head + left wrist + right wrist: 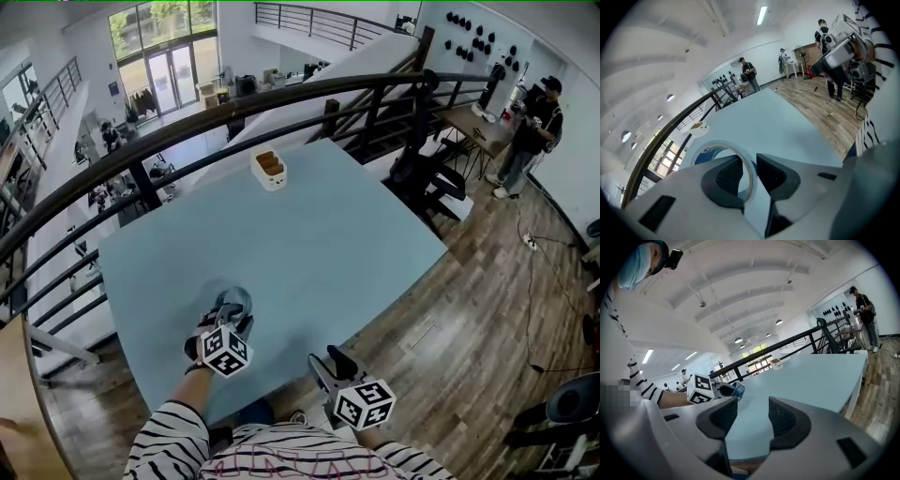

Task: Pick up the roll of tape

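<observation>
The roll of tape (234,300) is a thin white ring with a blue inner face, held near the front left of the light blue table (328,234). My left gripper (231,317) is shut on it. In the left gripper view the ring's wall is pinched between the two jaws, and the roll of tape (723,142) stands on edge in front of my left gripper (749,171). The right gripper view shows the tape (738,389) a little above the table top. My right gripper (330,362) hangs at the table's front edge, and the jaws of my right gripper (752,411) are open with nothing between them.
A small white box (269,169) with brown contents sits at the table's far edge, and the same box (699,127) shows in the left gripper view. A dark railing (281,103) runs behind the table. A black chair (427,178) and a standing person (534,131) are at the right.
</observation>
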`<move>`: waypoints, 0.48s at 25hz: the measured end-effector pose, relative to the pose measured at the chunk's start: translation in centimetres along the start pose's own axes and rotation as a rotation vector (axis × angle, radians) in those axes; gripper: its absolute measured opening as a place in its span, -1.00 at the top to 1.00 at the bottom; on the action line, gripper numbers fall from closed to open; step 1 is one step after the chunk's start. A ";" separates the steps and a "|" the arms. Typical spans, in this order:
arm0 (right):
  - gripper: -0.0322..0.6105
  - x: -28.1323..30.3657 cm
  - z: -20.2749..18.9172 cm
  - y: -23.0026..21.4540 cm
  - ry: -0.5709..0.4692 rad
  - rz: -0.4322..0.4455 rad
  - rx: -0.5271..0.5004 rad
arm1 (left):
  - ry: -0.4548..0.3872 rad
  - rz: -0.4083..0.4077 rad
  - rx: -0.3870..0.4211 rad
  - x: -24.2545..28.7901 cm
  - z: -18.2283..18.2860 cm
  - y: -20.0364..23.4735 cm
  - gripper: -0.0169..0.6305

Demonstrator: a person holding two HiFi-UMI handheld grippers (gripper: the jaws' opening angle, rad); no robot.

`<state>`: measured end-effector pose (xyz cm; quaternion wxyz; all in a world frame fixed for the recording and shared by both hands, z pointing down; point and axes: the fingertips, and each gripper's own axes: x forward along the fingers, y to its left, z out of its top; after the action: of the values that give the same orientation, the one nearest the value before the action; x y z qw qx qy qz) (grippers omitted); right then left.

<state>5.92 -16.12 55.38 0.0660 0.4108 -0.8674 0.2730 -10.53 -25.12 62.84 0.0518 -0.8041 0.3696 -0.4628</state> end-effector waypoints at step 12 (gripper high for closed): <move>0.27 -2.9 -1.5 1.2 -0.011 0.017 -0.020 | -0.170 0.146 -0.161 -9.5 2.6 -2.4 0.62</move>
<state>6.77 -12.71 55.18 0.0630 0.4043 -0.8738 0.2627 -10.00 -17.97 55.71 0.0517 -0.8128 0.4575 -0.3570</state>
